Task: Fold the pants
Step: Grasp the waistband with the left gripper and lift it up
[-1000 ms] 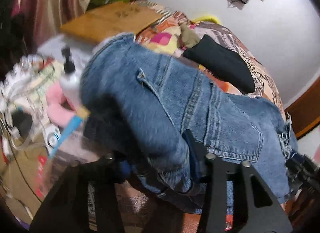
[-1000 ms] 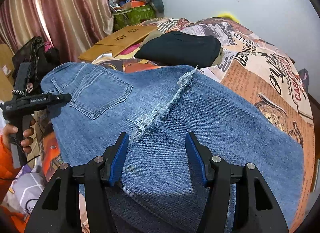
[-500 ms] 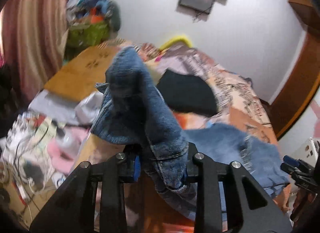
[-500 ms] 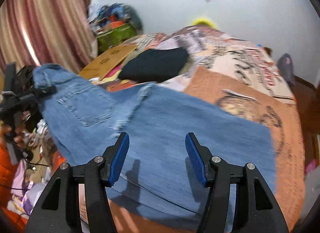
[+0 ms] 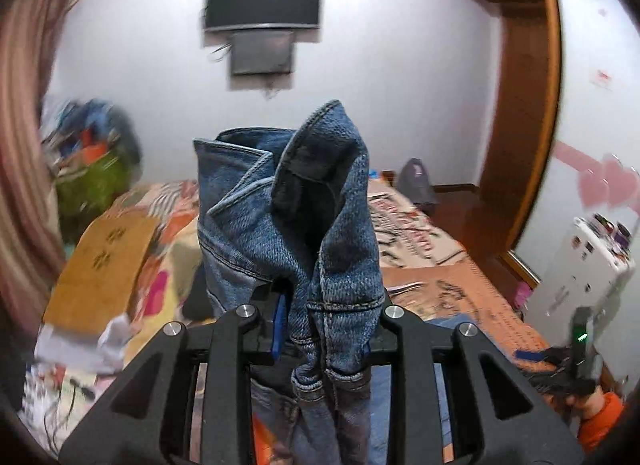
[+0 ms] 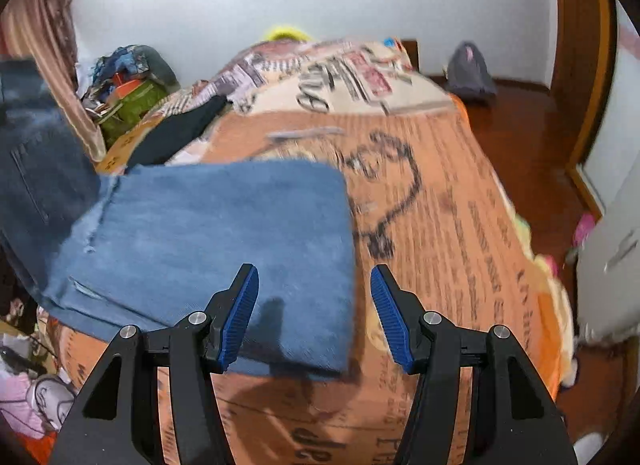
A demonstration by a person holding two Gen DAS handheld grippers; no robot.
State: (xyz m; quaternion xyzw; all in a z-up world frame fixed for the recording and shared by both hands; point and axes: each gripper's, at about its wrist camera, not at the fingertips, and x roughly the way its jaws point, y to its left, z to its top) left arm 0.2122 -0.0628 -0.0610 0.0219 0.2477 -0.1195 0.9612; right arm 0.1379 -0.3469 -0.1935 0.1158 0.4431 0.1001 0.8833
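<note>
Between closing left tool [image 5: 326,331] jaws: bunched jeans [image 5: 320,233]; right-wrist view alone shows right tool [image 6: 314,315] released.

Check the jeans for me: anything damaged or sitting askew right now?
The jeans have frayed slits in the denim near their left side in the right wrist view, though these may be styling. One end is bunched upright between the closing left gripper, not flat. The right gripper is open and empty above the bedspread.

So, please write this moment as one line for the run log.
task: fold pants | left gripper: closing on jeans, lifted | right gripper: open, above jeans leg on bed
</note>
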